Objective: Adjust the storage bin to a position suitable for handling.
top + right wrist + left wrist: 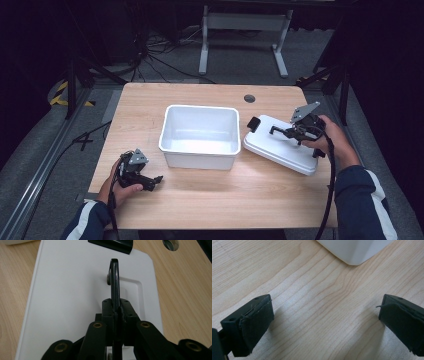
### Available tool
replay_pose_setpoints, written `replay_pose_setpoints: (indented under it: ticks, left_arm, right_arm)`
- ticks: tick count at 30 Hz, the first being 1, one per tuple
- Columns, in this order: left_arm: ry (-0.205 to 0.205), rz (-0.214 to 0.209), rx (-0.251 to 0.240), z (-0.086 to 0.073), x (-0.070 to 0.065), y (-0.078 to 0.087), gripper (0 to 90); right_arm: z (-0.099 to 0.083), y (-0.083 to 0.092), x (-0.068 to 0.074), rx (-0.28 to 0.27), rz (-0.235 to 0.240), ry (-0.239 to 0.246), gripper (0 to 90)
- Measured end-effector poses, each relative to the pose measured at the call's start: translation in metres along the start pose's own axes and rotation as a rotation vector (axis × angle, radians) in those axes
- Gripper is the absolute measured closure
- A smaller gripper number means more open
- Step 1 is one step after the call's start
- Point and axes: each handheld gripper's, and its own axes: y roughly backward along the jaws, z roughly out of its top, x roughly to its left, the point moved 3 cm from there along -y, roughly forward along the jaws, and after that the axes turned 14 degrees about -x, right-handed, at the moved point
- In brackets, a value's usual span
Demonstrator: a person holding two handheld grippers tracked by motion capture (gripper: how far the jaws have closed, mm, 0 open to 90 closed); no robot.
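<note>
My right gripper [116,307] is clamped on the thin black handle [114,277] of the white lid [280,145], which lies at about three o'clock from the empty white tub [200,136] on the wooden table [210,200]. The pads pinch the handle near its middle, so I want to keep that squeeze firm and the wrist level; a handle this slim could let the lid swing if I tilt. From above I can't quite tell whether the lid rests flat or sits slightly lifted at one edge, so I'd move slowly. My left gripper [150,181] rests at roughly seven o'clock from the tub with its jaws spread wide over bare wood, gripping nothing. It could steady the tub's near wall while the lid goes across and gets squared up over the rim.
</note>
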Motion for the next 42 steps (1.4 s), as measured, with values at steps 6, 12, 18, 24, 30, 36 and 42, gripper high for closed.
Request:
replay_pose_setpoints:
  ticks: [6, 12, 18, 24, 30, 36, 42]
  left_arm:
    - [-0.003, -0.004, 0.006, 0.0, 0.0, 0.0, 0.1]
    - [-0.004, -0.004, 0.006, 0.0, 0.0, 0.0, 0.1]
    - [-0.004, -0.004, 0.006, 0.0, 0.0, 0.0, 0.1]
    - [-0.004, -0.004, 0.006, 0.0, 0.0, 0.0, 0.1]
    - [-0.004, -0.004, 0.006, 0.0, 0.0, 0.0, 0.1]
    - [-0.004, -0.004, 0.006, 0.0, 0.0, 0.0, 0.1]
    - [-0.004, -0.004, 0.006, 0.0, 0.0, 0.0, 0.1]
  right_arm:
    - [-0.005, -0.01, 0.001, 0.003, 0.01, -0.013, 84.4]
    - [-0.007, -0.019, 0.004, 0.02, 0.021, -0.016, 84.3]
    - [-0.011, -0.024, 0.005, 0.028, 0.029, -0.024, 84.3]
    - [-0.018, -0.029, 0.003, 0.016, 0.018, -0.051, 84.2]
    - [-0.021, -0.031, 0.001, -0.013, 0.02, -0.076, 84.1]
    - [-0.022, -0.032, 0.0, -0.036, 0.011, -0.091, 83.2]
    - [-0.025, -0.037, -0.003, -0.027, -0.028, -0.103, 79.6]
